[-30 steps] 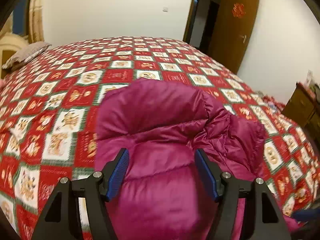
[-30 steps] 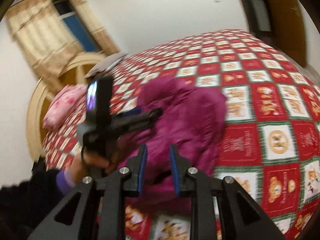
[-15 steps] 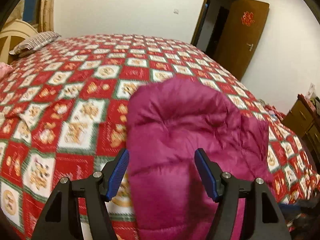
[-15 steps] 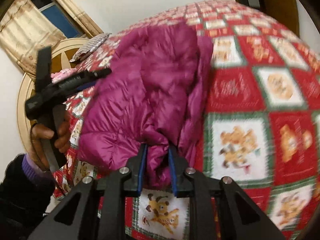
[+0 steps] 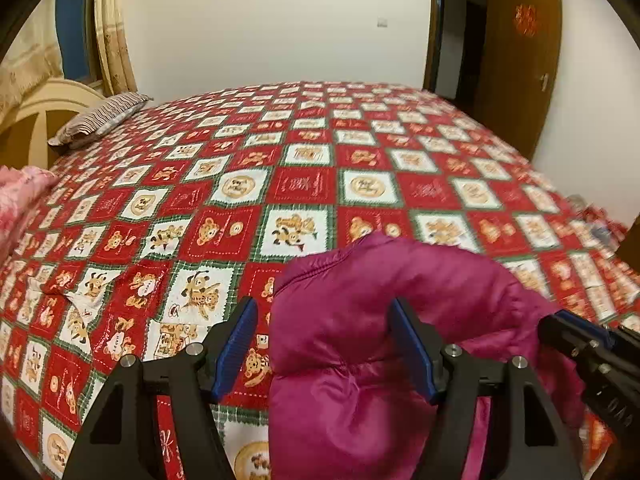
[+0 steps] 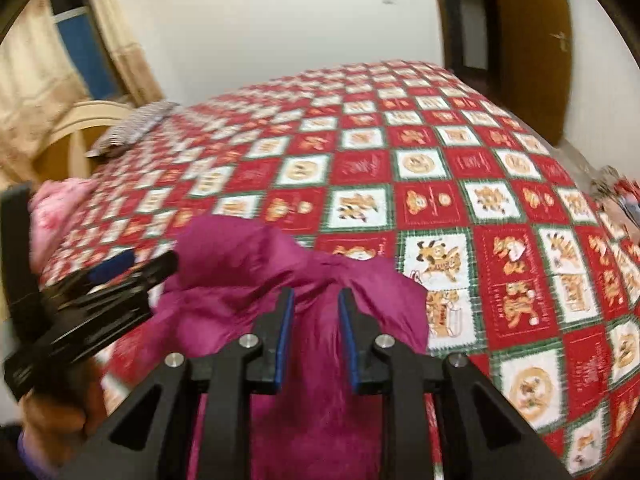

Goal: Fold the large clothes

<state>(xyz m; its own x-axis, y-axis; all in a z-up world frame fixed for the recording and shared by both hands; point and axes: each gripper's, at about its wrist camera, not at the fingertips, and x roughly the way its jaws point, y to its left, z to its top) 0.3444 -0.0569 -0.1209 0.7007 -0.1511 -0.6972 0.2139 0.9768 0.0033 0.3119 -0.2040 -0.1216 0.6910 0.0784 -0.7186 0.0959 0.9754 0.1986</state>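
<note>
Near the foot of the red patchwork bed point(image 5: 304, 184), the right hand-held gripper point(image 6: 316, 336) pinches the puffy magenta down jacket point(image 5: 384, 320) while the left hand-held gripper point(image 5: 324, 344) gapes; lower evenly.

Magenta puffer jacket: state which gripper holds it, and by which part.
Right gripper pinches a bunched fold of the magenta puffer jacket; which part cannot be told. Left gripper is open, straddling it.
</note>
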